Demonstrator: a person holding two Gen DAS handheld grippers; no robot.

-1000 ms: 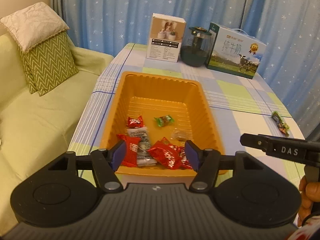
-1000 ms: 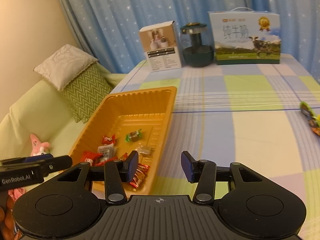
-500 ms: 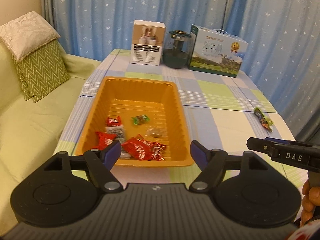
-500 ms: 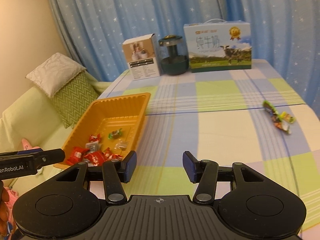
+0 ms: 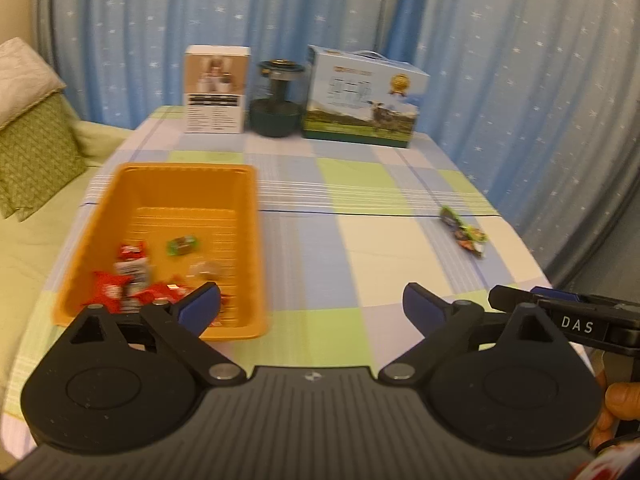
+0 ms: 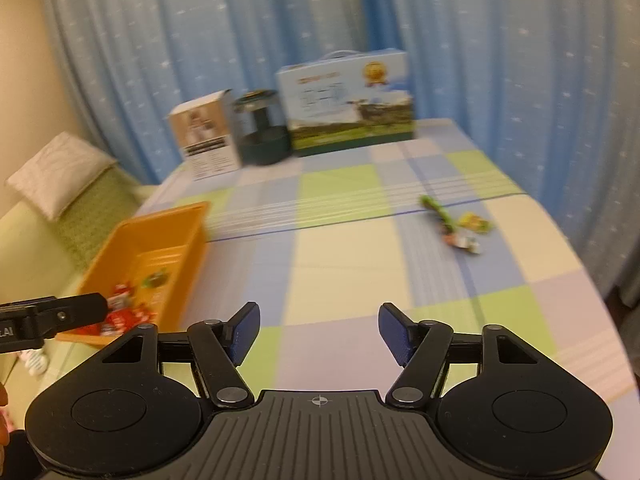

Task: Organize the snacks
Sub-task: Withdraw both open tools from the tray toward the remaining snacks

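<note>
A: Both views have swung right since a second ago. The shallow orange plastic tray [image 5: 256, 240] filled the middle of the left wrist view then; now it sits off to the left, and the checked blue-green tablecloth [image 5: 344, 248] takes the centre.

B: And the claws! The left gripper [image 5: 310, 306] had its blue pads fairly close together over the tray; now its jaws are opening, spread wide, nothing between them. The right gripper [image 6: 318, 330] is opening too, nothing between them but cloth.

A: What's in the tray?

B: Red-wrapped candies [image 5: 108, 286] bunched at the near end, one green-wrapped candy [image 5: 182, 245] toward the middle, a silvery packet and a clear wrapper close by. The far half is bare.

A: Anything loose?

B: A small cluster of green and orange wrapped snacks [image 6: 454, 224] lies on the cloth, well apart from the tray, now nearer the centre of the right wrist view. At the far edge stand a white carton [image 5: 216, 90], a dark glass jar [image 5: 277, 100] and a cow-printed gift box [image 5: 362, 98].
</note>
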